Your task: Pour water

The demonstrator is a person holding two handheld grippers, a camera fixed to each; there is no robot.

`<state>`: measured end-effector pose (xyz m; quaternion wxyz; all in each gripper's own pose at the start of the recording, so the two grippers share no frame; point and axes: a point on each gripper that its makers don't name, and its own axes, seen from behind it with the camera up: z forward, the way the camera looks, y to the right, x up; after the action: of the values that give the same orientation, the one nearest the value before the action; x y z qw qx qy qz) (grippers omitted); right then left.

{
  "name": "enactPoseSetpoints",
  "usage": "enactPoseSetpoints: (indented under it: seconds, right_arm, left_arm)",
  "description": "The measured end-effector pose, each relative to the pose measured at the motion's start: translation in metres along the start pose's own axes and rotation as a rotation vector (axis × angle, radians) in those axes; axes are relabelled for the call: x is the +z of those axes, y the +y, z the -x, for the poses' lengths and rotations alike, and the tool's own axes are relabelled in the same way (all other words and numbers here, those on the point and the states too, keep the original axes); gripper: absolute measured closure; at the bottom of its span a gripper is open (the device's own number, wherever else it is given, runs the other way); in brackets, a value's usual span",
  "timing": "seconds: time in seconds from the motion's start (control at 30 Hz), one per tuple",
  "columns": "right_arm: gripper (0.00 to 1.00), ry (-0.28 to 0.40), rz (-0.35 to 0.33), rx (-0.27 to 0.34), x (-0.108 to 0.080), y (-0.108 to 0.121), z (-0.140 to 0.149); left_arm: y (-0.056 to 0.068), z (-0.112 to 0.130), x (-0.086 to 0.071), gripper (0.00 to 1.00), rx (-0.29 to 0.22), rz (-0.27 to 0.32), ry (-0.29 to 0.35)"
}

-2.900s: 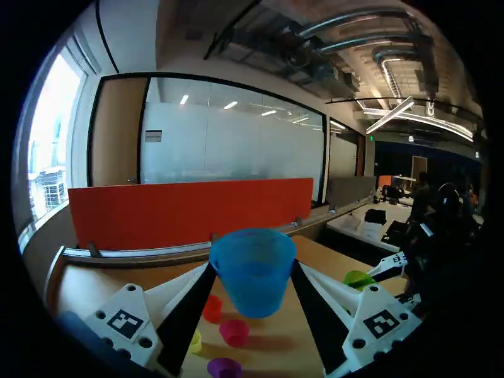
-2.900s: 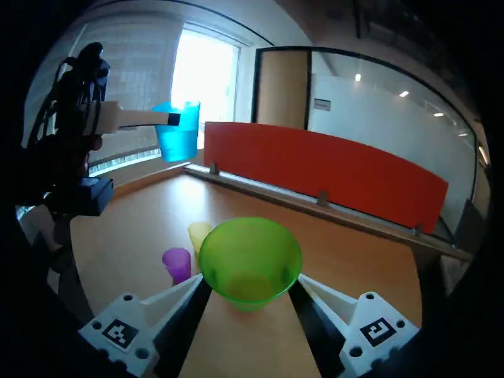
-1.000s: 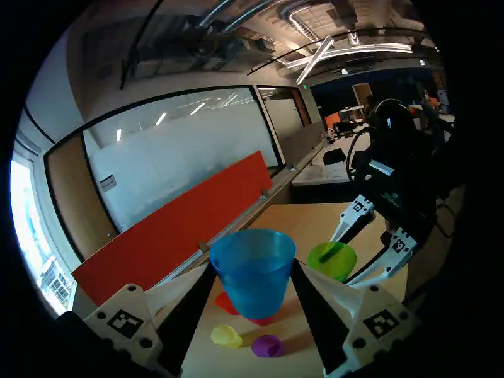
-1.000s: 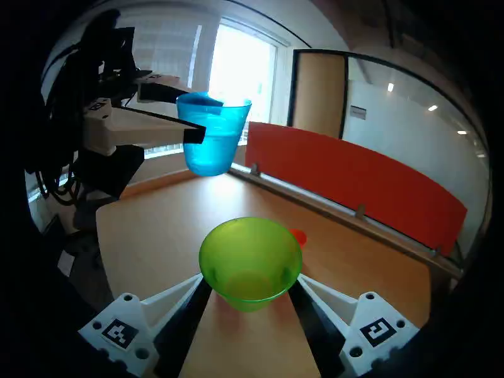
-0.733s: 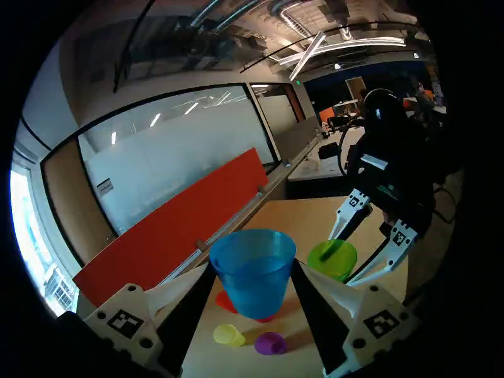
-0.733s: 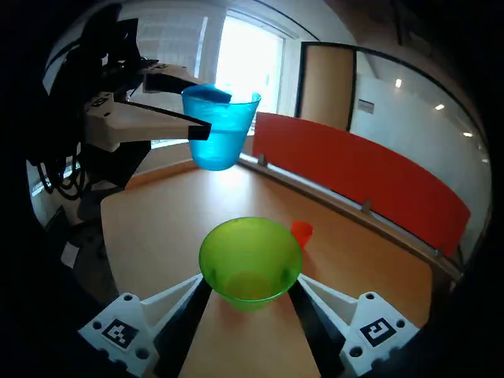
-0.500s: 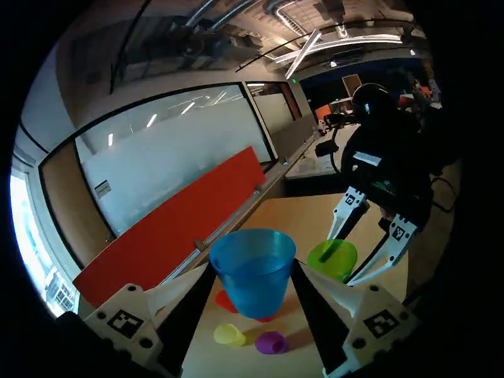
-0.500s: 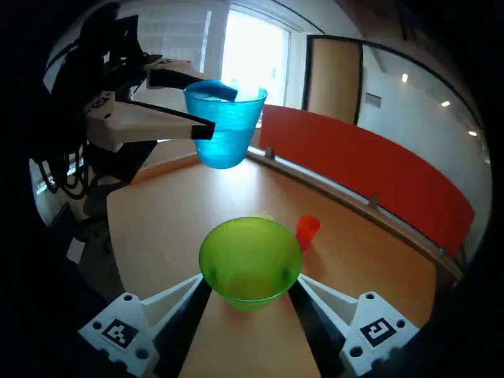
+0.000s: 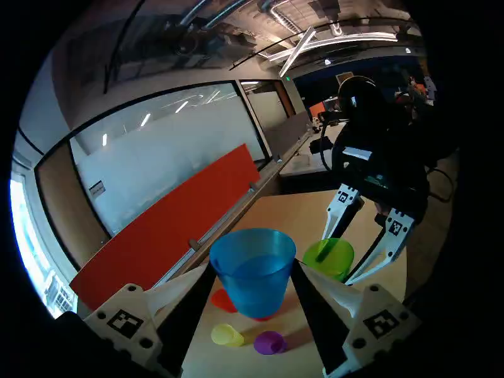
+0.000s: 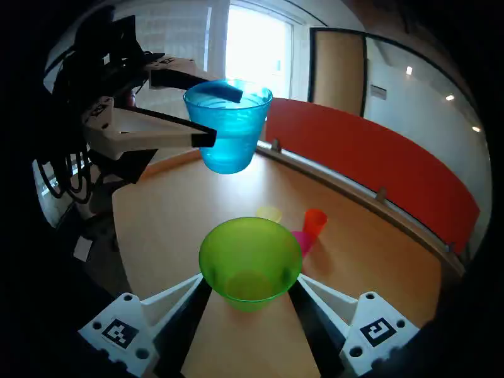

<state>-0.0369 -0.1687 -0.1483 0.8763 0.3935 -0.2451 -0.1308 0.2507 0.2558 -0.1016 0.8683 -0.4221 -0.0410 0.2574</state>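
My left gripper [image 9: 252,277] is shut on a blue cup [image 9: 252,271] that holds water and is held in the air. In the right gripper view the same blue cup [image 10: 229,132] hangs above and a little left of the green cup, gripped by the left gripper [image 10: 222,114]. My right gripper [image 10: 251,277] is shut on an empty green cup [image 10: 251,261]. The left gripper view shows that green cup [image 9: 327,258] to the right of the blue one, between the right gripper's fingers [image 9: 335,217].
Small cups stand on the wooden table [image 10: 170,208]: yellow [image 10: 269,213], orange [image 10: 314,222] and pink [image 10: 302,241]; a yellow cup [image 9: 225,334] and a purple one [image 9: 269,343] sit below the blue cup. An orange partition [image 10: 378,164] runs along the table's far edge.
The two grippers have drawn closer: the blue cup now hangs nearer above the green cup. The small cups have come into the right gripper view.
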Motion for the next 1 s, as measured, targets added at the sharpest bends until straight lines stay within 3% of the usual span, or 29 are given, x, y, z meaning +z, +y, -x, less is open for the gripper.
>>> enactPoseSetpoints:
  seconds: [0.4, 0.67, 1.0]
  right_arm:
    - [0.16, -0.014, -0.002, -0.014, 0.000, 0.005, 0.001]
    - [0.15, -0.022, -0.016, -0.018, 0.001, 0.001, 0.003]
    - [0.15, -0.025, -0.027, -0.021, -0.001, 0.001, 0.004]
  left_arm:
    - [0.007, 0.002, 0.008, 0.15, 0.043, 0.032, -0.009]
    - [0.012, 0.000, 0.013, 0.15, 0.111, 0.061, -0.016]
    - [0.027, -0.002, 0.022, 0.15, 0.213, 0.106, -0.026]
